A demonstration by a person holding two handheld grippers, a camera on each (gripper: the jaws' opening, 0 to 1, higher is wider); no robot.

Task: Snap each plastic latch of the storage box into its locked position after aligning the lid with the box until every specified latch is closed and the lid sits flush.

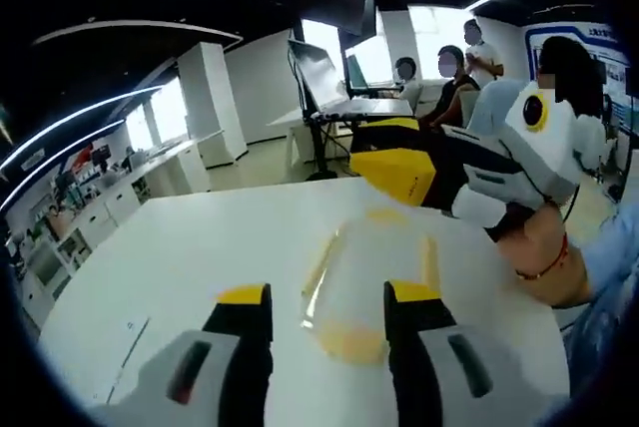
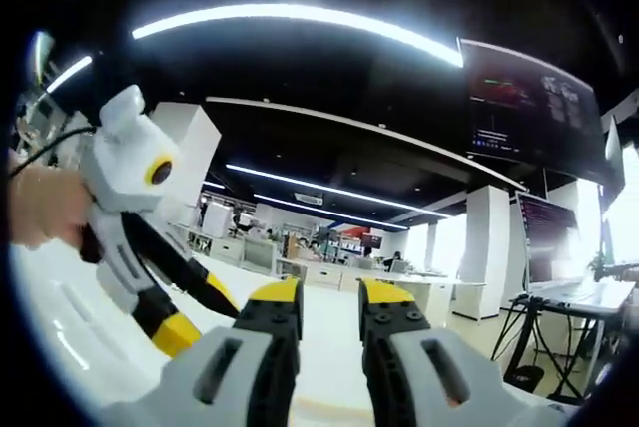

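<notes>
A clear storage box (image 1: 371, 272) with yellowish edges lies on the white table (image 1: 200, 247), just ahead of my left gripper (image 1: 328, 294). That gripper is open, its yellow-tipped jaws wide apart with the box's near end showing between them. My right gripper (image 1: 391, 148) comes in from the right, held by a hand with a red wristband (image 1: 544, 267), and hovers beyond the box's far end. In the right gripper view my right gripper (image 2: 330, 292) is open by a narrow gap with nothing in it. The left gripper (image 2: 200, 315) shows at the left there. Lid and latches are too blurred to make out.
A laptop on a stand (image 1: 324, 78) and several seated people (image 1: 454, 68) are beyond the table's far edge. Counters and shelves (image 1: 150, 163) run along the left wall. A hanging screen (image 2: 524, 108) and a tripod desk (image 2: 534, 337) appear in the right gripper view.
</notes>
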